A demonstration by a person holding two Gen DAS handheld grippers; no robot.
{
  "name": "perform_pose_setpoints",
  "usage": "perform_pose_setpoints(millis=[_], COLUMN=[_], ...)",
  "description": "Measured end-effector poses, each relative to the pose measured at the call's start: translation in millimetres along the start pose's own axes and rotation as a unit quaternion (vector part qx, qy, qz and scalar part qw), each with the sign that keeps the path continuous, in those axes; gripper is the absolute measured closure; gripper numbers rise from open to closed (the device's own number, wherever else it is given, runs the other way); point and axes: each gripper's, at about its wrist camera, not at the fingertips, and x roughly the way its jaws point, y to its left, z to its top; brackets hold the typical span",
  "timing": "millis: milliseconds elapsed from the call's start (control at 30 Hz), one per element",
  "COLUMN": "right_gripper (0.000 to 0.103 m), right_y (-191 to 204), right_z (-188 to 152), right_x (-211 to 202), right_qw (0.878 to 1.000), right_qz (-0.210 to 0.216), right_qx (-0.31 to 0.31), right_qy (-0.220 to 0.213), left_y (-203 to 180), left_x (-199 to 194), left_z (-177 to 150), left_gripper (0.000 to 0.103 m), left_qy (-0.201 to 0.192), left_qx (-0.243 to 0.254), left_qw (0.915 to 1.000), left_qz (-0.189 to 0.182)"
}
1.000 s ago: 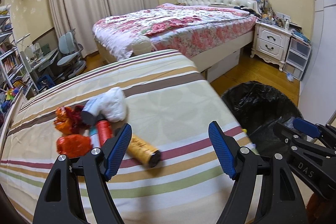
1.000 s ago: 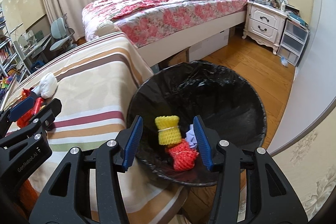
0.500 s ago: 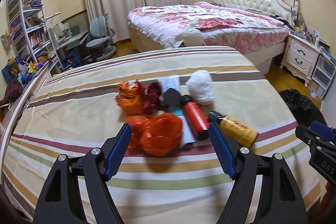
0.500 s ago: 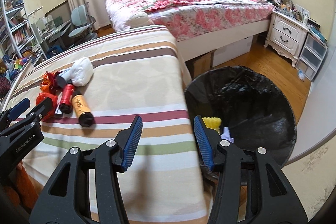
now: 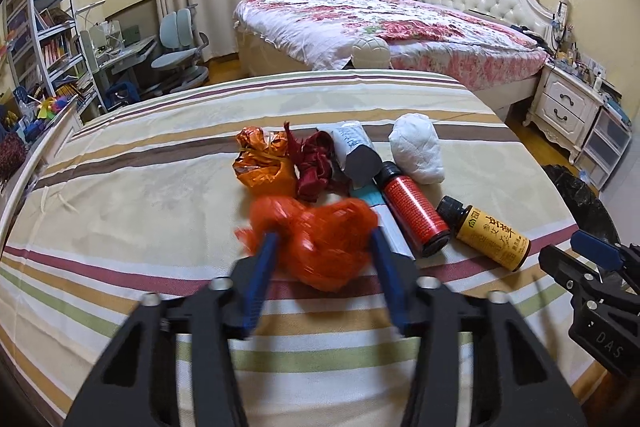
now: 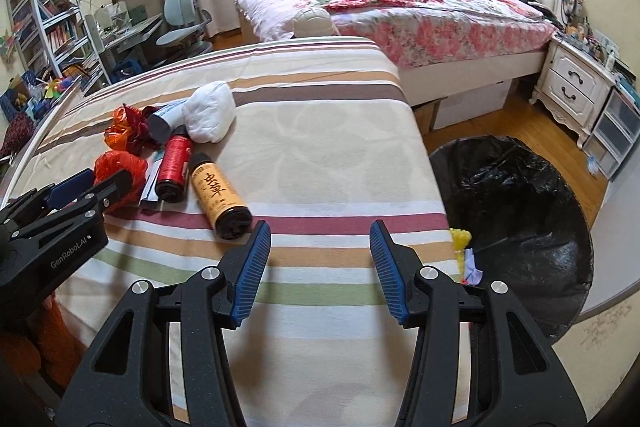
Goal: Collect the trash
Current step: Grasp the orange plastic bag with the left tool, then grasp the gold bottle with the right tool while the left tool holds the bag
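An orange mesh bag (image 5: 320,255) lies at the near end of a trash pile on the striped bedspread (image 5: 160,187). My left gripper (image 5: 323,239) is closing on it, a blue pad against each side. Behind it lie an orange foil wrapper (image 5: 262,163), a dark red wrapper (image 5: 316,163), a grey tube (image 5: 356,151), a red can (image 5: 416,211), a yellow bottle (image 5: 488,239) and a white wad (image 5: 418,151). My right gripper (image 6: 320,227) hangs open over the bedspread near the yellow bottle (image 6: 218,191), nothing between its pads. The black-lined bin (image 6: 520,195) stands right of the bed.
Yellow mesh (image 6: 460,241) and other scraps lie in the bin. A floral bed (image 6: 400,3) stands behind, with a white nightstand (image 6: 576,87) and drawers at right. A desk chair (image 5: 180,43) and bookshelves (image 5: 44,27) fill the left side.
Both grippers swung left from the bin toward the trash pile. The left jaws, wide apart before, have closed in on the orange mesh bag. The right jaws kept their gap.
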Motion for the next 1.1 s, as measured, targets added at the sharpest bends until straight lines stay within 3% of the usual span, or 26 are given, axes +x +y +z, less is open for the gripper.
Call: perform_pose_setpoints(millis=[233, 1100], right_gripper=[0.053, 0.053], right_y=[14.7, 39.0], right_z=[0.5, 16.5], right_x=[4.0, 3.9], right_qw=[1.000, 0.999], right_qz=[0.010, 0.019], right_qx=[-0.017, -0.041], right_qy=[0.004, -0.005], left_y=[19.9, 70.9], left_x=[-7.1, -14.2], left_z=[-4.5, -12.9], left_gripper=[0.065, 0.066], left_qy=[0.000, -0.005], left_qx=[-0.022, -0.061], left_qw=[0.9997, 0.9980], left_qz=[-0.014, 0.015])
